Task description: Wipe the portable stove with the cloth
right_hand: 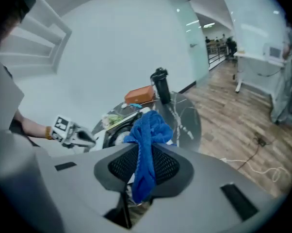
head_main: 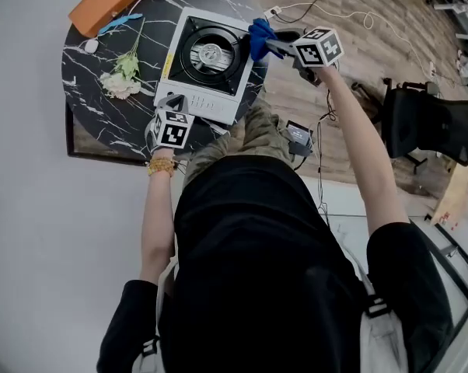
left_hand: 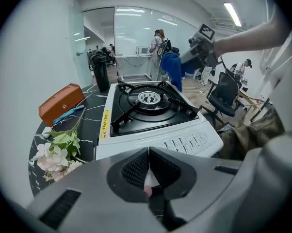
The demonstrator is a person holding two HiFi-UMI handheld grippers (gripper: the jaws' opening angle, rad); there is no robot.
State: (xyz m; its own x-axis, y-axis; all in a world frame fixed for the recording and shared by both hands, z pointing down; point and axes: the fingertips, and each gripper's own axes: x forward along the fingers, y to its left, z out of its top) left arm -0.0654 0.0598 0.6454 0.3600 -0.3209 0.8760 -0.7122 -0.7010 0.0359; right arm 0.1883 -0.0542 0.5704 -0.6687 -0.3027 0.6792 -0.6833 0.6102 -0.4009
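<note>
Lying beside stove [head_main: 209,57]: flowers [head_main: 121,76], orange case [head_main: 104,2].

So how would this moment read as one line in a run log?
right gripper: shut on blue cloth, beside stove | left gripper: shut, near stove's front corner

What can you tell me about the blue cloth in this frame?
The blue cloth looks like soft, fuzzy microfibre, bunched and crumpled. It is pinched between the right gripper's jaws, a bunch spilling out ahead. It hangs at the portable stove's far right corner; whether it touches the stove is unclear.
</note>
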